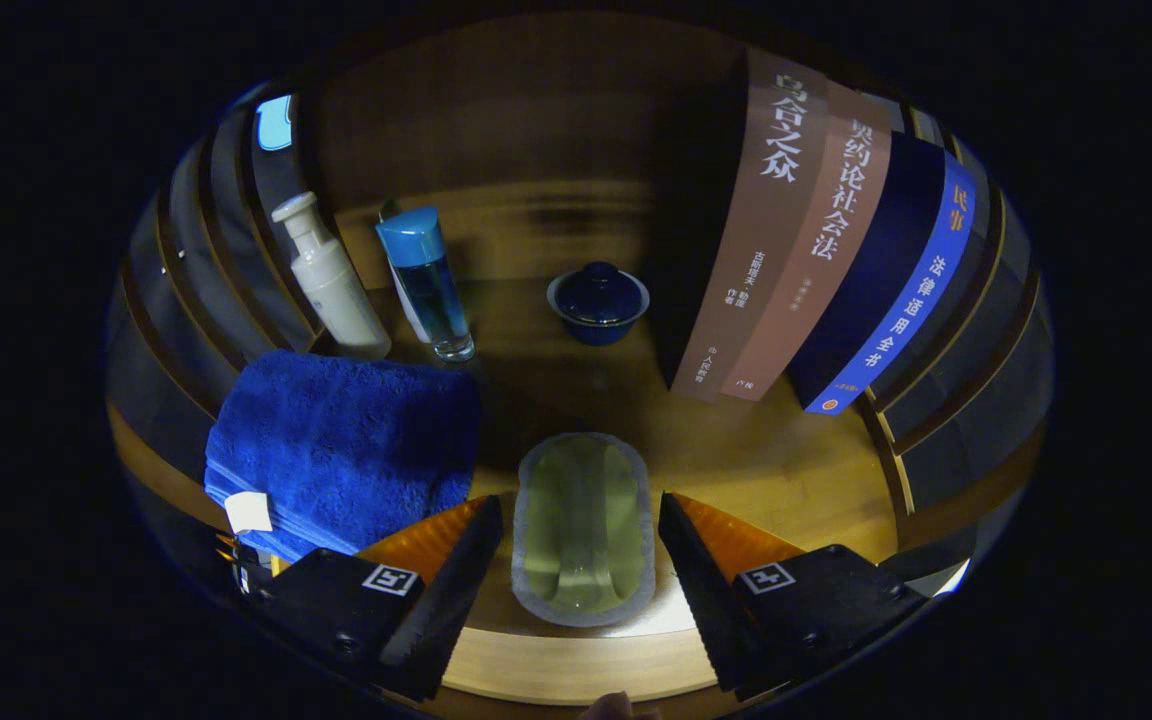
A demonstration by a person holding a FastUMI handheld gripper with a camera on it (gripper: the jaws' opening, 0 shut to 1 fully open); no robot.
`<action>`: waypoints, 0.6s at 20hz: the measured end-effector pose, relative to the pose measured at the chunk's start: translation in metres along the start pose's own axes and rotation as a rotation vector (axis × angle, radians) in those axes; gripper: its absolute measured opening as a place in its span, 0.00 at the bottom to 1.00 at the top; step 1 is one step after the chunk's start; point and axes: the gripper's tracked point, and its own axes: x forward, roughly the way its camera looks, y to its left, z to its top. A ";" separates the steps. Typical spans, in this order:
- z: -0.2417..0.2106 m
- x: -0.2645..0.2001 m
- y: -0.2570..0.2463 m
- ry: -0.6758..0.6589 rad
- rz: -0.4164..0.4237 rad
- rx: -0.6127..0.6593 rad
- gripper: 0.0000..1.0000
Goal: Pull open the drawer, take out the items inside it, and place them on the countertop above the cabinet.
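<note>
Jaws of the gripper (581,545) stand apart flanking a pale oval dish (583,528).

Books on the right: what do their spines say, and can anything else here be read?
"乌合之众": spine of the brown book.
"契约论社会法": spine of the pinkish book; first character uncertain.
"民事" and "法律适用全书": spine of the blue book.
Smaller print low on the spines: too small to read.
The open gripper, fingers either side of the pale oval dish, bears square code markers, no words.
</note>
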 end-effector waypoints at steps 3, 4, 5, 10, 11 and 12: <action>0.010 -0.019 0.001 -0.084 0.000 -0.005 1.00; 0.012 -0.030 0.003 -0.125 0.004 -0.003 1.00; 0.013 -0.041 0.006 -0.171 0.018 -0.003 0.99; 0.008 -0.113 0.016 -0.449 0.081 0.001 1.00; 0.004 -0.129 0.020 -0.502 0.096 0.002 1.00; 0.000 -0.144 0.024 -0.561 0.113 -0.002 1.00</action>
